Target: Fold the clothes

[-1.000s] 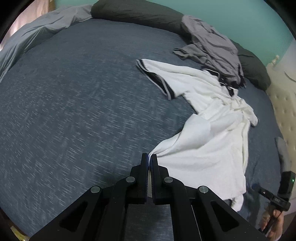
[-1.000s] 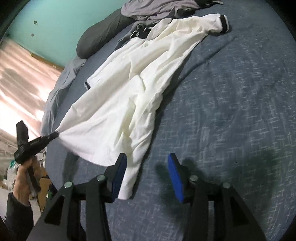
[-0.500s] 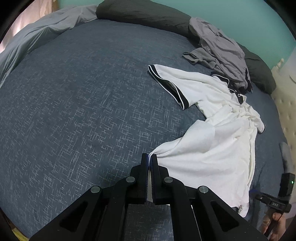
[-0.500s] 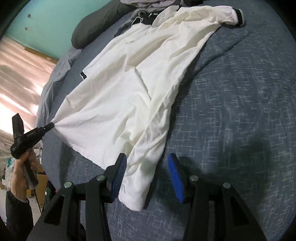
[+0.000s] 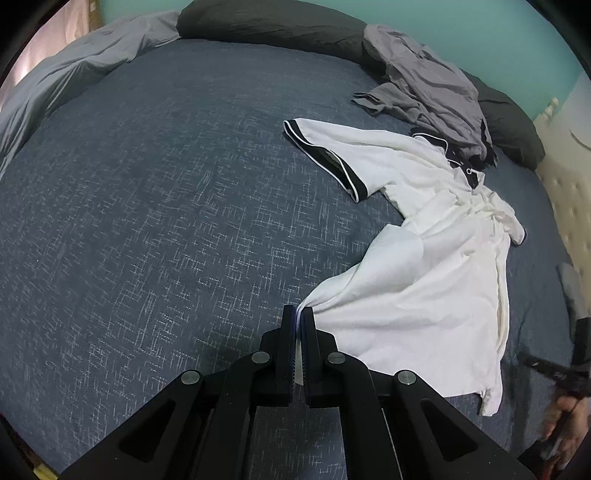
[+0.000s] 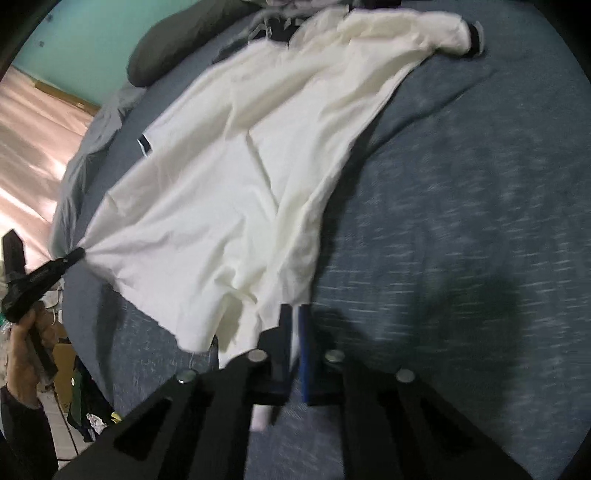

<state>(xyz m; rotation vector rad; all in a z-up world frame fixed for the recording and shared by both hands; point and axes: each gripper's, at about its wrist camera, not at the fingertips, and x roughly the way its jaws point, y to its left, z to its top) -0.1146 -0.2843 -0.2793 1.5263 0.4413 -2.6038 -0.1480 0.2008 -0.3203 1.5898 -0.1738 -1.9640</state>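
A white polo shirt with black-trimmed sleeves and collar lies spread on the blue bedspread. My left gripper is shut on one bottom corner of the shirt. The right wrist view shows the same shirt stretched from the left gripper at the left. My right gripper is shut on the other bottom corner, with white cloth between its pads. The right gripper also shows blurred at the right edge of the left wrist view.
A heap of grey clothes lies by the shirt's collar. Dark pillows line the head of the bed, with a grey duvet at the far left. The bed's near edge and floor clutter show lower left.
My right gripper moved forward over the shirt's bottom corner and closed on it. My left gripper kept its hold, and the shirt's hem is now stretched between the two.
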